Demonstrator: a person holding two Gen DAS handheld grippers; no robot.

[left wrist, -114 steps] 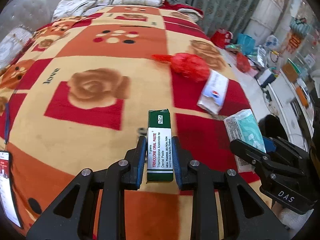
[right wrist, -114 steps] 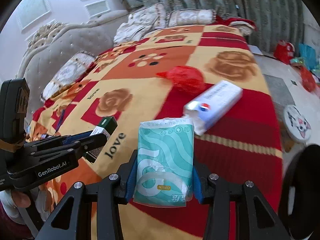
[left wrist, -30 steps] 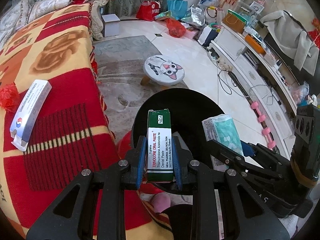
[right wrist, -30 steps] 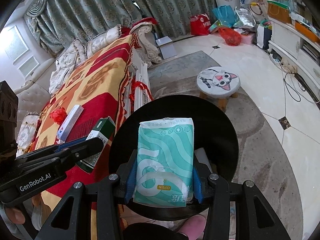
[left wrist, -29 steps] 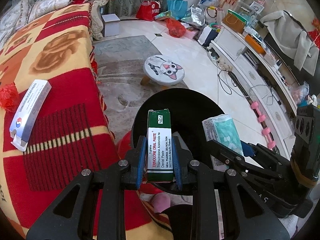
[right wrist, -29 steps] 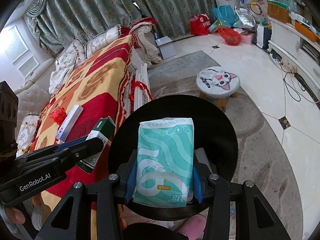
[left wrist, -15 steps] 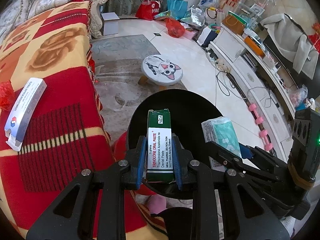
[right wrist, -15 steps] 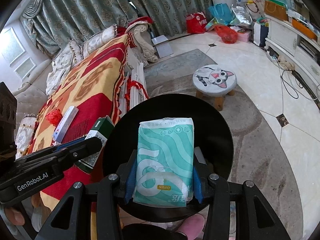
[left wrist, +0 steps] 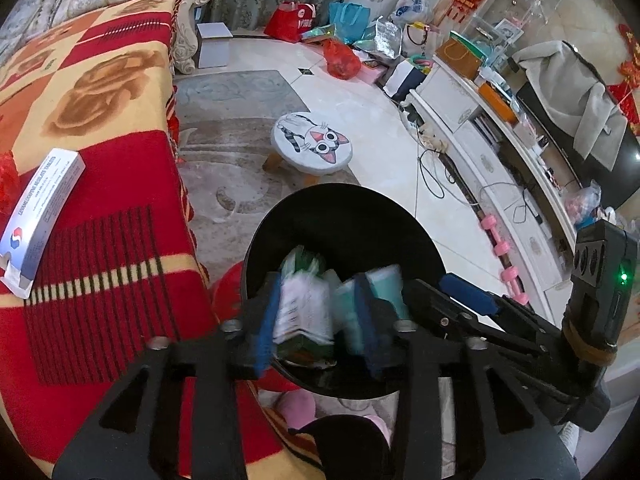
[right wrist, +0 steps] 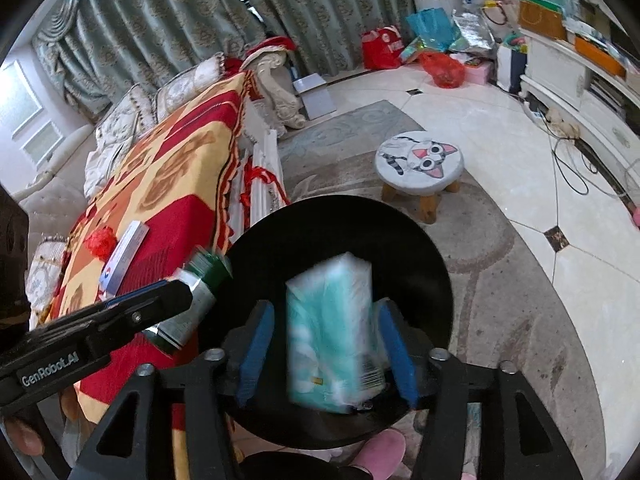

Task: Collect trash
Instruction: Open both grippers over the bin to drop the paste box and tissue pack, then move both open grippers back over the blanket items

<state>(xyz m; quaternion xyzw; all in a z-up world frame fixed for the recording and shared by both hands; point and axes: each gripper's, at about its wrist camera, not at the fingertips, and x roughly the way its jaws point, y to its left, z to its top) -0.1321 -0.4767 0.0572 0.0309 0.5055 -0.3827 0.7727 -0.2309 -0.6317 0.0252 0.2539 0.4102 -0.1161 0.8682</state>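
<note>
Left gripper (left wrist: 316,312): fingers opening, blurred oral paste box (left wrist: 304,312) loose between them. Right gripper (right wrist: 326,350): fingers opening, tissue pack (right wrist: 332,332) loose, above black bin (right wrist: 400,224), lower centre.

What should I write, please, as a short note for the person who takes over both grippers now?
Left gripper: jaws opening, green paste box blurred between them, dropping over the black bin.
Right gripper: jaws opening, teal tissue pack slipping free over the same bin.
Done: both items brought to the bin and being let go.
Left: white tablet box and red wad lie on the blanket.
</note>
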